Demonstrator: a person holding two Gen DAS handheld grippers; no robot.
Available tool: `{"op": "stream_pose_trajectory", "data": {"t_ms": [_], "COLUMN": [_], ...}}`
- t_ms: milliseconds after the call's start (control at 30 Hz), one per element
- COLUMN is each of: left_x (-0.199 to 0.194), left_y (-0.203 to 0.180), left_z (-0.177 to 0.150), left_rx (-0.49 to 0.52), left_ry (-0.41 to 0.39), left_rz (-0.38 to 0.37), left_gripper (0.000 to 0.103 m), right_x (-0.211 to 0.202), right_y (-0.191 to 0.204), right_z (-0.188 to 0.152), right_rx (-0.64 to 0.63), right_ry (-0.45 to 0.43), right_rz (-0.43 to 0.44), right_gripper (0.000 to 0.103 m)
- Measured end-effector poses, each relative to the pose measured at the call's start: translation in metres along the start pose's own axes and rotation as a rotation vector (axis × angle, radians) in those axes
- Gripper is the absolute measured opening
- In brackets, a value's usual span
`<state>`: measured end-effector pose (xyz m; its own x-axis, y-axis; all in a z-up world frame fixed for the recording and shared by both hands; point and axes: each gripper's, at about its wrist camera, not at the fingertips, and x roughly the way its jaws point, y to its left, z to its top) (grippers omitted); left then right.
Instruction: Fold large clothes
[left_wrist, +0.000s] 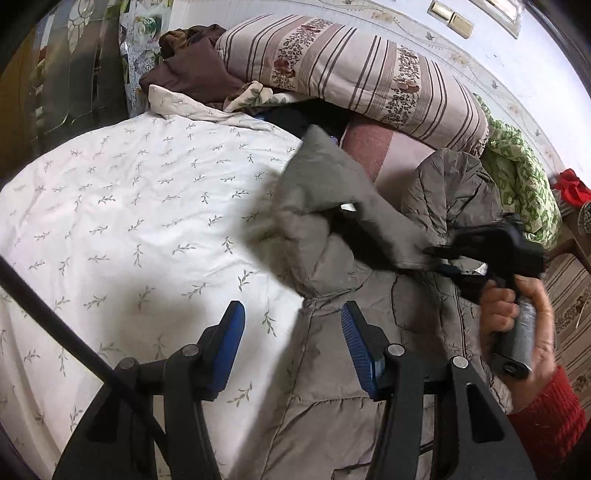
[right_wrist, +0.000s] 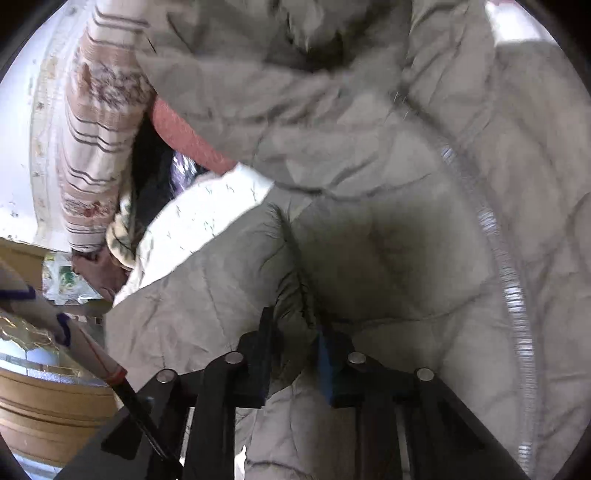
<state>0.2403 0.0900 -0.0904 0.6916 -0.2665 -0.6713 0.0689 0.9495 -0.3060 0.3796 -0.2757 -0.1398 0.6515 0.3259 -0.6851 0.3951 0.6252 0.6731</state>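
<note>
A grey-beige quilted jacket (left_wrist: 332, 369) lies rumpled on the bed, its zip (right_wrist: 498, 258) running down the right wrist view. My left gripper (left_wrist: 291, 314) is open, its blue pads (left_wrist: 231, 332) standing apart over the jacket's left edge, where it meets the duvet. Nothing is pinched between them. My right gripper (right_wrist: 295, 332) is shut on a raised fold of the jacket (right_wrist: 388, 240). In the left wrist view the right gripper (left_wrist: 436, 258) shows at the right, held by a hand (left_wrist: 517, 306) in a red sleeve, with jacket cloth lifted at its tips.
A white duvet with a leaf print (left_wrist: 129, 221) covers the bed to the left. A striped floral pillow (left_wrist: 351, 70), brown clothes (left_wrist: 192, 70) and a green patterned blanket (left_wrist: 517, 177) are piled along the wall behind. Something red (left_wrist: 570, 186) lies far right.
</note>
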Motion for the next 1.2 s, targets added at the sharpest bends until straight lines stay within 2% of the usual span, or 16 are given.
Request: {"op": "stream_pose_trajectory", "data": {"t_ms": [133, 300, 400, 567, 700, 867, 933, 967, 1033, 1100, 1200], "left_x": [-0.001, 0.001, 0.001, 0.007, 0.013, 0.01, 0.003, -0.002, -0.01, -0.016, -0.017], "left_y": [-0.006, -0.011, -0.019, -0.032, -0.038, -0.041, -0.042, -0.043, -0.047, -0.056, -0.07], "left_z": [-0.004, -0.008, -0.011, -0.017, -0.02, -0.021, -0.021, -0.022, -0.024, -0.028, -0.036], "left_rx": [0.015, 0.016, 0.046, 0.091, 0.1, 0.098, 0.085, 0.078, 0.072, 0.087, 0.128], "left_ry": [0.012, 0.048, 0.052, 0.071, 0.098, 0.101, 0.101, 0.101, 0.106, 0.103, 0.103], "left_rz": [0.02, -0.015, -0.002, 0.005, 0.007, -0.002, -0.03, -0.051, -0.081, -0.109, -0.107], "left_gripper": [0.053, 0.053, 0.053, 0.053, 0.053, 0.053, 0.053, 0.053, 0.053, 0.053, 0.053], "right_x": [-0.056, -0.122, -0.139, -0.132, -0.116, -0.138, -0.163, -0.175, -0.193, -0.193, -0.167], "right_y": [-0.02, -0.072, -0.106, -0.158, -0.171, -0.168, -0.159, -0.153, -0.143, -0.133, -0.126], "right_z": [0.008, 0.024, 0.035, 0.043, 0.044, 0.042, 0.031, 0.025, 0.016, 0.012, 0.009], "right_rx": [-0.078, -0.153, -0.152, -0.066, -0.062, -0.106, -0.139, -0.154, -0.189, -0.228, -0.255], "right_ry": [-0.102, -0.251, -0.281, -0.221, -0.21, -0.223, -0.267, -0.296, -0.339, -0.322, -0.255], "right_rz": [-0.114, -0.444, -0.591, -0.585, -0.596, -0.594, -0.583, -0.583, -0.577, -0.537, -0.488], "right_gripper": [0.019, 0.019, 0.019, 0.019, 0.025, 0.042, 0.044, 0.05, 0.054, 0.054, 0.053]}}
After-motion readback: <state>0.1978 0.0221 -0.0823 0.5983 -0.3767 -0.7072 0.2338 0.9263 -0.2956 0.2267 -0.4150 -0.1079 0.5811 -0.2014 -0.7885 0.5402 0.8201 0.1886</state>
